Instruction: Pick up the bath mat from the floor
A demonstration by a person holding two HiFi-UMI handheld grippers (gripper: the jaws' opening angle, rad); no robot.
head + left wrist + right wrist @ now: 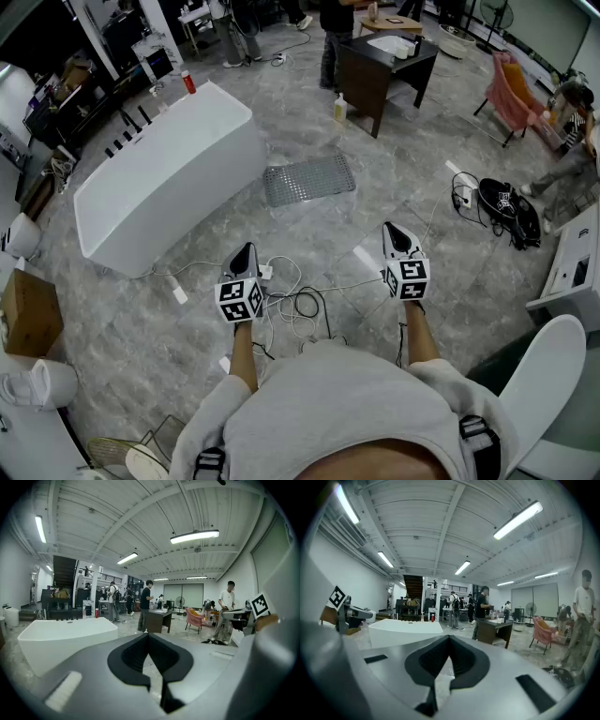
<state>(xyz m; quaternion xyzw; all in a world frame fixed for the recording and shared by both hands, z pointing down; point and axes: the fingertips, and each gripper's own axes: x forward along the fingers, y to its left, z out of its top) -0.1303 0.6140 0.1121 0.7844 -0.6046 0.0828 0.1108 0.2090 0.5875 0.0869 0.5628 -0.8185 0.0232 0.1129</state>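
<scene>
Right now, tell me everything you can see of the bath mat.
The bath mat is a grey rectangle with a dense grid of small holes or bumps, and it looks rubbery. It lies flat, slightly skewed, on the grey stone-look floor, close beside the end of the white bathtub. Nothing lies on it. The left gripper and right gripper, both shut, are well apart from it.

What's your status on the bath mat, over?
Both shut and empty: left tongs, right tongs. Untouched bath mat flat on floor beside bathtub. Loose cables on floor short of the mat.
</scene>
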